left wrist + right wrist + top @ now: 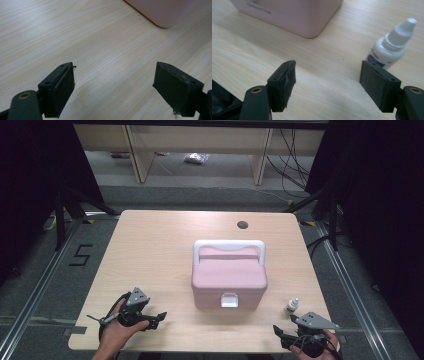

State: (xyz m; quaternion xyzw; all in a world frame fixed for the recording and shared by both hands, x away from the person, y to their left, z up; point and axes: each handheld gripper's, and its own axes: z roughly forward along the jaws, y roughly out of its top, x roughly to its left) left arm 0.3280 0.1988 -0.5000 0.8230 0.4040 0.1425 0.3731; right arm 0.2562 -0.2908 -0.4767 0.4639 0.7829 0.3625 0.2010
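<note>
Here the small white dropper bottle (292, 305) stands upright on the counter (150, 255), just off the front right corner of the closed pink box (229, 279) and apart from it. The right gripper (282, 333) sits near the bottle at the counter's front edge, jaws spread wide with nothing between them. The left gripper (159, 317) rests low at the front left, also wide open and empty. The bottle's label print looks too blurred to read.
</note>
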